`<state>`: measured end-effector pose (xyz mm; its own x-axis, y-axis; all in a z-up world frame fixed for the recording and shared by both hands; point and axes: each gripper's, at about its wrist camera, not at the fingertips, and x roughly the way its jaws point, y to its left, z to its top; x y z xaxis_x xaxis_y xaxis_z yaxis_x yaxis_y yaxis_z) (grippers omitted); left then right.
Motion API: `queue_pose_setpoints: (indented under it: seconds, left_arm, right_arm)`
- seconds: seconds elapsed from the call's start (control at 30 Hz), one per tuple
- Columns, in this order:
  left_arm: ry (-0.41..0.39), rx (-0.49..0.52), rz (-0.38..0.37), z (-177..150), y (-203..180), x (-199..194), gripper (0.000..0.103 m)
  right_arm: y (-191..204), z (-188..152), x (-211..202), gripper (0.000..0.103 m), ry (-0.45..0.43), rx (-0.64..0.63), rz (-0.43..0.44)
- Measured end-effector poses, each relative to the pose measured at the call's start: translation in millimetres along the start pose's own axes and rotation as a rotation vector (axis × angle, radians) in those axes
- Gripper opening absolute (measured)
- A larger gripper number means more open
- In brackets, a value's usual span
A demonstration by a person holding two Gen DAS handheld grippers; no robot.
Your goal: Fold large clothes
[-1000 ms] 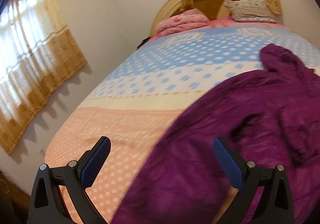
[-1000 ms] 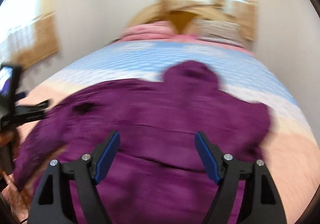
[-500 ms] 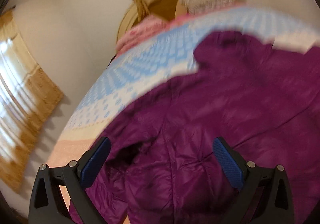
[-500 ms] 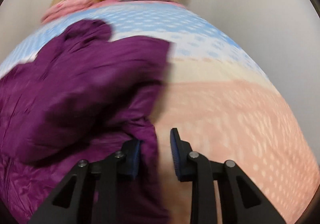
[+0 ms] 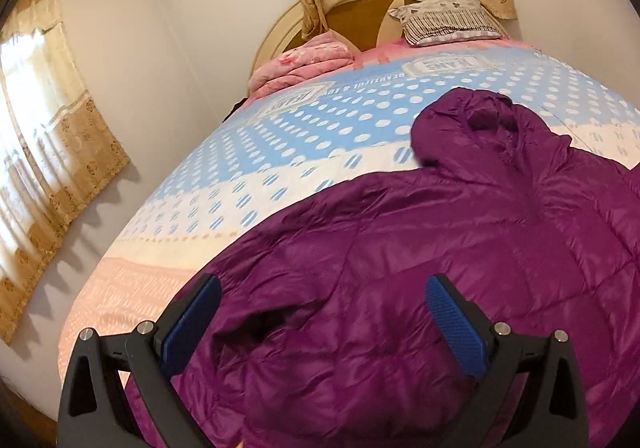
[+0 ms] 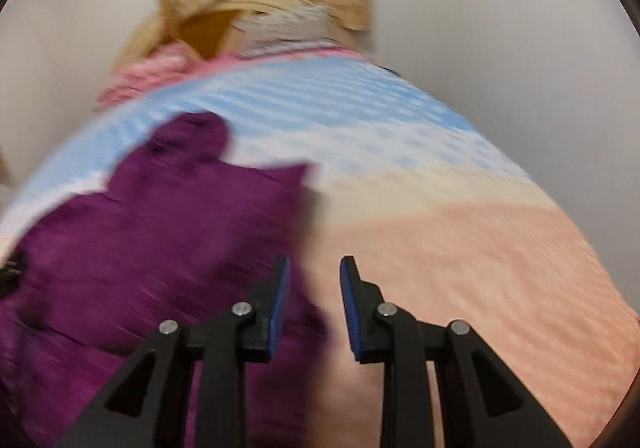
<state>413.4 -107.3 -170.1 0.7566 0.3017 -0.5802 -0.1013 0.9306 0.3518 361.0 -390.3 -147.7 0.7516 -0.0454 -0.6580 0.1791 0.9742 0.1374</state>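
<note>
Spread across a wide bed with a dotted blue, cream and peach bedspread (image 5: pixel 280 151), the puffy purple hooded jacket (image 5: pixel 460 248) is lying mostly flat, its hood pointing toward the arched headboard (image 5: pixel 360 7), where a folded pink blanket (image 5: pixel 304 59) and a patterned grey pillow (image 5: pixel 444 21) are sitting.

I am holding the left gripper (image 5: pixel 320 320) low over the jacket's near sleeve area, its blue pads spread wide and closing on nothing.

I am keeping the right gripper (image 6: pixel 314 304) at the jacket's right edge, its pads drawn narrow but with a gap showing between them. Purple fabric is sitting between and below them, yet the view is so smeared that I cannot tell whether they are actually pinching the jacket.

My worry is that slippery quilted shell. If I am only catching a thin fold, it could be sliding free as I carry the edge over, leaving the fold crooked. With the left pads not anchoring anything, the whole jacket could also be dragging across the bedspread instead of folding.
</note>
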Motion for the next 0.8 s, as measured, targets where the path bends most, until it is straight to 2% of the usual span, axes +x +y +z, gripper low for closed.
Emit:
queue_pose_setpoints:
  seconds: [0.03, 0.1, 0.2, 0.23, 0.3, 0.5, 0.57, 0.67, 0.7, 0.73, 0.8]
  left_arm:
    - [0.008, 0.018, 0.000, 0.0, -8.9, 5.4, 0.102]
    - [0.039, 0.042, -0.016, -4.1, -21.7, 18.3, 0.102]
    - [0.119, 0.061, 0.003, -21.0, -32.8, 47.7, 0.102]
    - [0.142, 0.047, -0.018, -27.0, -33.0, 58.1, 0.102]
    - [0.138, 0.021, -0.043, -27.6, -30.5, 59.6, 0.102]
    - [0.150, 0.014, -0.063, -25.0, -28.7, 60.5, 0.102]
    - [0.158, -0.015, -0.076, -20.7, -17.3, 53.8, 0.102]
    - [0.119, -0.062, -0.110, -18.8, -8.4, 40.0, 0.102]
    - [0.123, -0.050, -0.116, -19.2, -11.1, 40.7, 0.102]
    - [0.142, -0.024, -0.114, -20.7, -18.0, 45.9, 0.102]
    - [0.165, 0.004, -0.098, -27.3, -27.2, 54.9, 0.102]
  right_arm:
    - [8.0, 4.2, 8.7, 0.027, 0.010, 0.000, 0.023]
    - [19.0, 3.7, 26.7, 0.027, 0.036, -0.015, 0.001]
    - [21.0, -12.6, 72.4, 0.027, 0.149, -0.023, -0.017]
    - [18.8, -22.4, 82.3, 0.025, 0.175, -0.032, -0.029]
    - [15.8, -29.7, 81.5, 0.025, 0.148, -0.033, -0.024]
    - [23.4, -23.5, 74.6, 0.025, 0.180, -0.078, -0.079]
    - [29.5, -20.6, 52.9, 0.033, 0.147, -0.076, -0.093]
    - [57.6, -13.2, 26.2, 0.036, 0.062, -0.122, -0.068]
    - [67.4, -12.3, 24.5, 0.040, 0.061, -0.136, -0.046]
    - [80.4, -13.2, 27.9, 0.048, 0.080, -0.149, -0.015]
    - [93.6, -19.2, 41.5, 0.051, 0.111, -0.163, 0.020]
